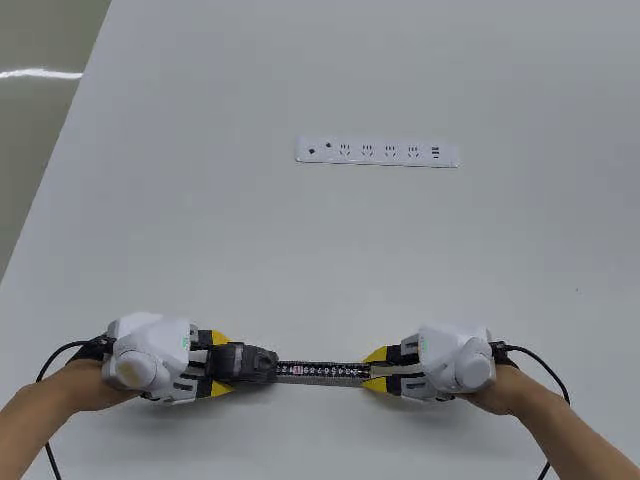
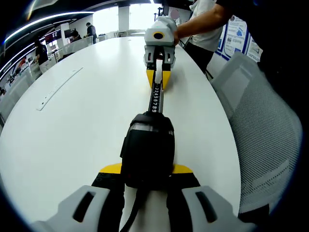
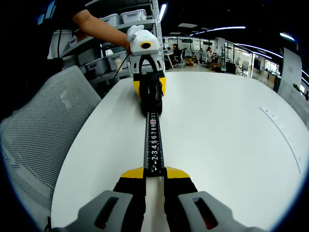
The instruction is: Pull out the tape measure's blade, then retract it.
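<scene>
A black tape measure case [image 1: 252,364] [image 2: 147,150] [image 3: 153,95] rests low on the white table near its front edge, with my left gripper [image 1: 215,372] [image 2: 145,170] shut on it. Its dark numbered blade [image 1: 325,372] [image 2: 155,99] [image 3: 153,145] is drawn out to the right. My right gripper [image 1: 378,372] [image 3: 154,172] is shut on the blade's end. In the left gripper view the right gripper [image 2: 158,77] faces me across the blade; in the right gripper view the left gripper [image 3: 148,92] does the same.
A white power strip [image 1: 377,152] [image 2: 58,88] [image 3: 285,133] lies flat further back on the white table [image 1: 300,250]. A grey mesh chair [image 2: 263,125] [image 3: 41,130] stands at the table's near edge. Shelving, desks and people stand beyond.
</scene>
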Tool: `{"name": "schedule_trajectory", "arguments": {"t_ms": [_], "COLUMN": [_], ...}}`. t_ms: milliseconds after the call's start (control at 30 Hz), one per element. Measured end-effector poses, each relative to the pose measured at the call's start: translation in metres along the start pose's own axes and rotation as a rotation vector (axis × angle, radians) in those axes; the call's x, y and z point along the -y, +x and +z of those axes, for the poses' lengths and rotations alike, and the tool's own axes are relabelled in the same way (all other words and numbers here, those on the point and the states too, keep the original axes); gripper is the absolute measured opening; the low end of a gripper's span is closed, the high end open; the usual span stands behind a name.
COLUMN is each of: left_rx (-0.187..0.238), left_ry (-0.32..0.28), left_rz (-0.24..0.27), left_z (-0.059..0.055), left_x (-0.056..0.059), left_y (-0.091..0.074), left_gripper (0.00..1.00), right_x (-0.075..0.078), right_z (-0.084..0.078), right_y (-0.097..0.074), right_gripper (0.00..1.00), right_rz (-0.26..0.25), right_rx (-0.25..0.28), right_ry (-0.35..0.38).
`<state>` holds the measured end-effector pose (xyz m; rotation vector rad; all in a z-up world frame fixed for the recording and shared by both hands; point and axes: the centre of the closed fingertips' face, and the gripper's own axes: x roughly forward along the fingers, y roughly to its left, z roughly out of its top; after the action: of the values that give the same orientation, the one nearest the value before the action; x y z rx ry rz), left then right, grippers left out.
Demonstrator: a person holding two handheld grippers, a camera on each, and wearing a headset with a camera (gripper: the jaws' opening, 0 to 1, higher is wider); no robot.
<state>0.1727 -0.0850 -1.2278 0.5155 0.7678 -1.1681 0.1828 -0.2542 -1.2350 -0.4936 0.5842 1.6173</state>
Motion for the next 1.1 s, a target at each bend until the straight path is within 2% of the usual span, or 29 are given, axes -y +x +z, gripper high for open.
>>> {"name": "schedule_trajectory", "arguments": {"t_ms": [1100], "left_rx": [0.001], "left_ry": [-0.008], "left_rz": [0.005], "left_z": [0.002], "left_x": [0.000], "left_y": [0.000], "left_gripper": [0.29], "right_x": [0.001], "right_z": [-0.012], "right_y": [-0.013], "right_gripper": [0.11], "right_rz": [-0.009], "right_rx": [-0.020], "right_ry": [0.012]}}
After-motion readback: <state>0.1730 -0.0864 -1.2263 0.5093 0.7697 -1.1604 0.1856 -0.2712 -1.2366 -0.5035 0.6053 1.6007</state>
